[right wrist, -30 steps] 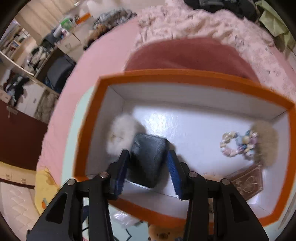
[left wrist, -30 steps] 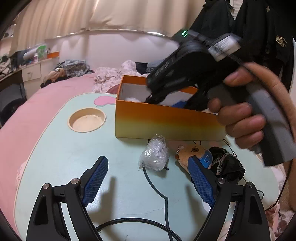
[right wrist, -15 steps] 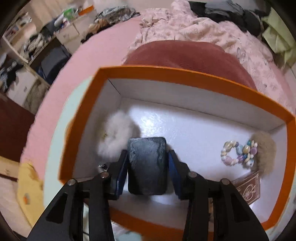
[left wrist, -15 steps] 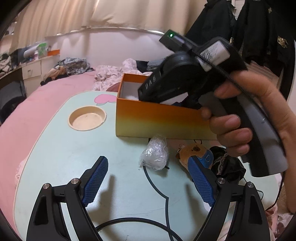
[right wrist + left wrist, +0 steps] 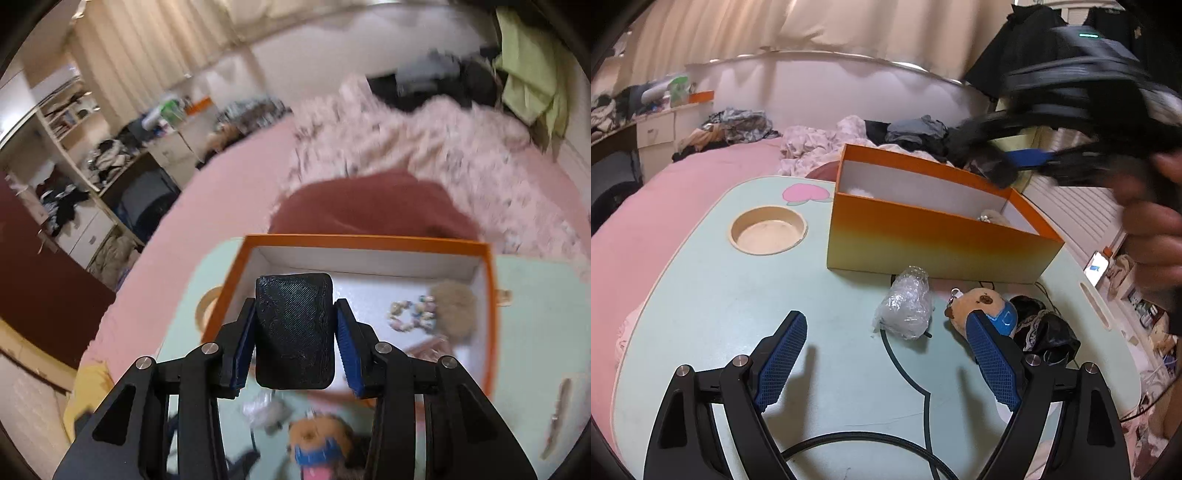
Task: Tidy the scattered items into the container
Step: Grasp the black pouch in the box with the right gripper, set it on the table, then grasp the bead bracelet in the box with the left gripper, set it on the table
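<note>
Rubber pads of our right gripper (image 5: 295,332) clamp the black block (image 5: 295,332) by its flat sides; it looks stiff, light and textured, unlikely to slip. Beyond it, lower down, sits the orange box (image 5: 369,242). Our left gripper (image 5: 886,354) hovers spread wide before the crinkly wrapped bundle (image 5: 905,306). Motion blur hides finer details.

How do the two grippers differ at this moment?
The left gripper is open and empty, low over the table; the right gripper is shut on a black block. The left one faces the plastic wad; the right one is above the orange box. Both have blue pads.
</note>
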`<action>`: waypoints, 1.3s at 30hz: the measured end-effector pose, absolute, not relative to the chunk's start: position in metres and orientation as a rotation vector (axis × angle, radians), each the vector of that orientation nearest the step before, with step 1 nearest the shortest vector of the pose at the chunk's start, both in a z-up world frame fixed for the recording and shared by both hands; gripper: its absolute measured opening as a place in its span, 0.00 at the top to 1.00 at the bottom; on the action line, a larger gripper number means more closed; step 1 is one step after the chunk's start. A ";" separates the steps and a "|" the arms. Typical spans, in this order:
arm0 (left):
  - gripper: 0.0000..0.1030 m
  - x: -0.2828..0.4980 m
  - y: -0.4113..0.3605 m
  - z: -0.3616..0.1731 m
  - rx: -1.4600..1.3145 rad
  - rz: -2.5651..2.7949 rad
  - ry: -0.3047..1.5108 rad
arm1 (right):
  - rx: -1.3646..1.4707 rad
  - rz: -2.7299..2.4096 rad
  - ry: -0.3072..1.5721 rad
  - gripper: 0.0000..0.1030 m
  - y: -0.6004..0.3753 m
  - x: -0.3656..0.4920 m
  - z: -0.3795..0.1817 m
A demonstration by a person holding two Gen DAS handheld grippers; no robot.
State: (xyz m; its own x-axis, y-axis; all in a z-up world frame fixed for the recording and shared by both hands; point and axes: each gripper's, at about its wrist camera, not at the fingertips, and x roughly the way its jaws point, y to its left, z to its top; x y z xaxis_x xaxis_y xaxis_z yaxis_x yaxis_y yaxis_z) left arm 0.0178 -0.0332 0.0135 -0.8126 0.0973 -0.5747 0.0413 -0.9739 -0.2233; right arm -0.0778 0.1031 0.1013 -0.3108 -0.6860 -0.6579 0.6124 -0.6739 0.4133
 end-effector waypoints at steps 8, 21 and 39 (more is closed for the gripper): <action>0.15 0.018 -0.034 0.012 -0.969 2.941 -0.367 | 1.233 -2.197 -0.028 0.59 0.176 -0.037 0.056; 0.15 0.022 -0.034 0.029 -0.940 2.958 -0.308 | 1.293 -2.168 -0.024 0.59 0.147 -0.023 0.006; 0.16 -0.092 0.011 0.117 -1.204 2.693 -0.215 | 1.141 -2.238 -0.292 0.59 0.216 -0.033 0.029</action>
State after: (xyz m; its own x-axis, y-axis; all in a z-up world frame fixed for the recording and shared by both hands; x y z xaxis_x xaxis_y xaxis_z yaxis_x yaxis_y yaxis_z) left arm -0.0923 0.0107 0.1171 -0.6545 0.2256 -0.7216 -0.1084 -0.9726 -0.2058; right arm -0.0332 0.2164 0.0287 -0.4482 -0.6035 -0.6594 0.4138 -0.7940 0.4454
